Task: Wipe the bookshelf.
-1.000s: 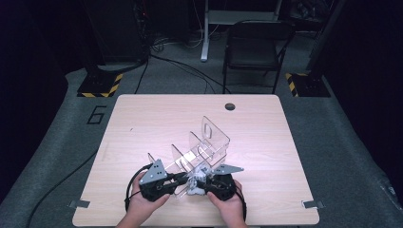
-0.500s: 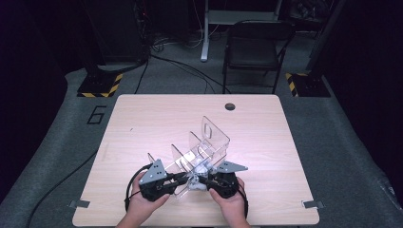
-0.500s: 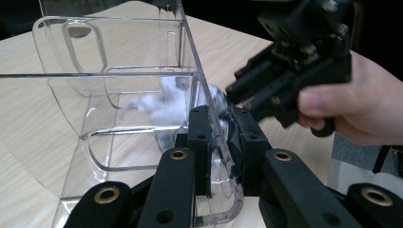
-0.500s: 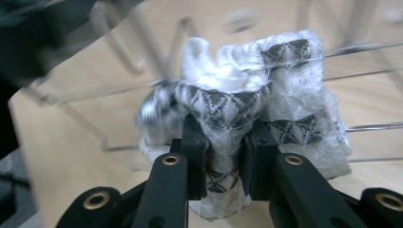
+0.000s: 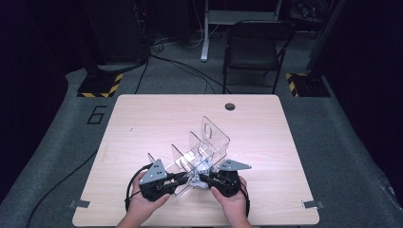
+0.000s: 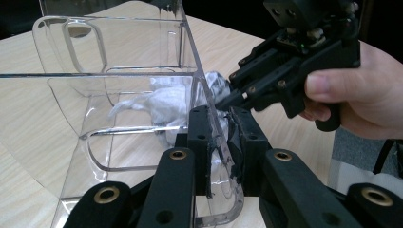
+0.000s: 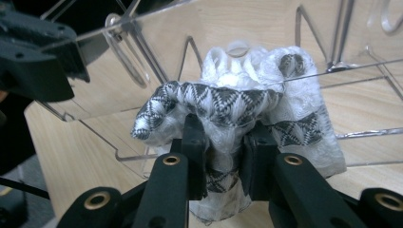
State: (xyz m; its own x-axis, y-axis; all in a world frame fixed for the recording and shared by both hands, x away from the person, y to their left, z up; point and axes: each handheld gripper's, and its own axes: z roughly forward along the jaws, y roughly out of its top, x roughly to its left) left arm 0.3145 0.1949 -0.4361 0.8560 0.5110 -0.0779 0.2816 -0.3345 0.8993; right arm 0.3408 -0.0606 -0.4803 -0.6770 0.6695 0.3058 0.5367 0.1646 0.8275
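From above, the clear acrylic divider rack (image 5: pixel 202 149) is seen near the table's (image 5: pixel 142 118) front edge. In the left gripper view, the left gripper (image 6: pixel 218 137) is clamped on its end wall. In the right gripper view, the right gripper (image 7: pixel 224 156) is pinched around a patterned white cloth (image 7: pixel 237 104), which should be eased into the slot while the rack is steadied.

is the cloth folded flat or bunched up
Bunched up: the white cloth with grey pattern sits crumpled in a wad, pinched between the right tool jaws beside the clear acrylic divider rack.
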